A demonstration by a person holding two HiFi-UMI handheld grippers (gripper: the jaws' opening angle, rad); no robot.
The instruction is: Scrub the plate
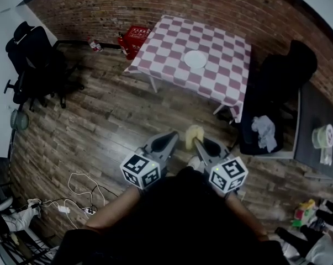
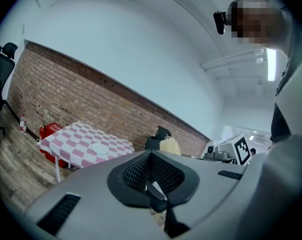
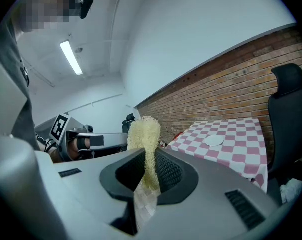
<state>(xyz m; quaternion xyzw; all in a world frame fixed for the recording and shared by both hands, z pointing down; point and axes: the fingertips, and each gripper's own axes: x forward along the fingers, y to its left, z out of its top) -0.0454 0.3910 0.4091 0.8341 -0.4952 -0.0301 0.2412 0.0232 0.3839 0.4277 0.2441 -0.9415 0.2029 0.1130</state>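
Note:
A white plate point(image 1: 195, 59) lies on a table with a pink-and-white checked cloth point(image 1: 172, 37), well ahead of both grippers across the wooden floor. My right gripper point(image 1: 197, 143) is shut on a yellow scrub sponge point(image 1: 193, 135), which sticks up from between its jaws point(image 3: 144, 134). My left gripper point(image 1: 171, 137) is beside it on the left, shut with nothing in it point(image 2: 155, 185). In the left gripper view the plate point(image 2: 98, 148) is far off at lower left. The plate point(image 3: 214, 141) appears at right in the right gripper view.
A black office chair point(image 1: 31, 59) stands at the far left and another point(image 1: 287, 70) right of the table. A red crate point(image 1: 134, 39) sits by the brick wall. A grey desk point(image 1: 315, 137) is at the right. Cables point(image 1: 78, 195) lie on the floor at lower left.

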